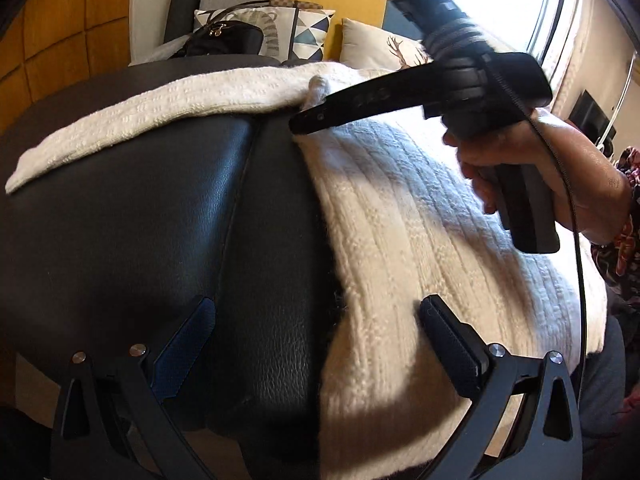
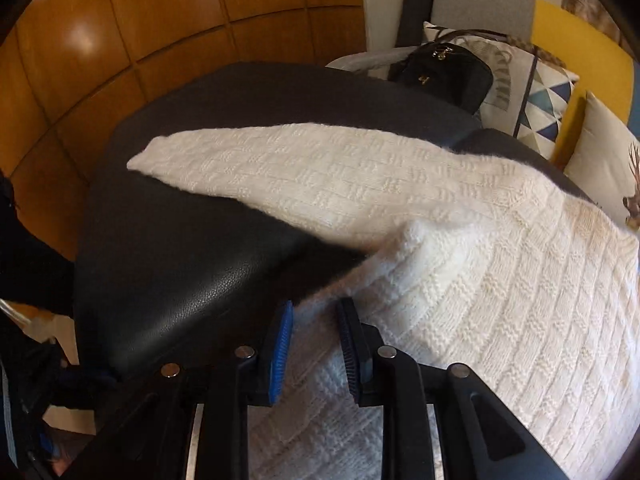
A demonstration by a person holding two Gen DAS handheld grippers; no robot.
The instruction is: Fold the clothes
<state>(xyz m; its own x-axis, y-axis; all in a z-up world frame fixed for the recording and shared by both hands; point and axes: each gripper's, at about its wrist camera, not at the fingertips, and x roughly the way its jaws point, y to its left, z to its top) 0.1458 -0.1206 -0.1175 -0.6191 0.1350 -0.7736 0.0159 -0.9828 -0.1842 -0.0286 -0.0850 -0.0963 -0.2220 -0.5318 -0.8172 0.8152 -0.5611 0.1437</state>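
A: Item one, the room: wood-panel wall, a sofa with cushions and a black bag at the far side. Nearer us, a black leather worktop.

B: Item two, the task's thing: one cream knit sweater, laid flat on the worktop. We note the body to the right, and one sleeve stretched out leftward across the leather, its long axis running from shoulder to cuff at far left.

A: Item three, the right claw. Its pads are pressed on a bunched fold of sweater at the body's left edge, near the armpit. We enter it as gripping the knit.

B: Item four, the left claw. Jaws stand wide, nothing between them; it hovers over the line where leather meets knit. The left pad is above bare leather, the right pad above the body.

A: The relation that matters, we judge: the sleeve lies ahead and to the left of both claws. The left claw is free, and looks to be the nearer one to the cuff.

B: Containers: only the bag, closed; contents not shown. We judge the fold barely begun.
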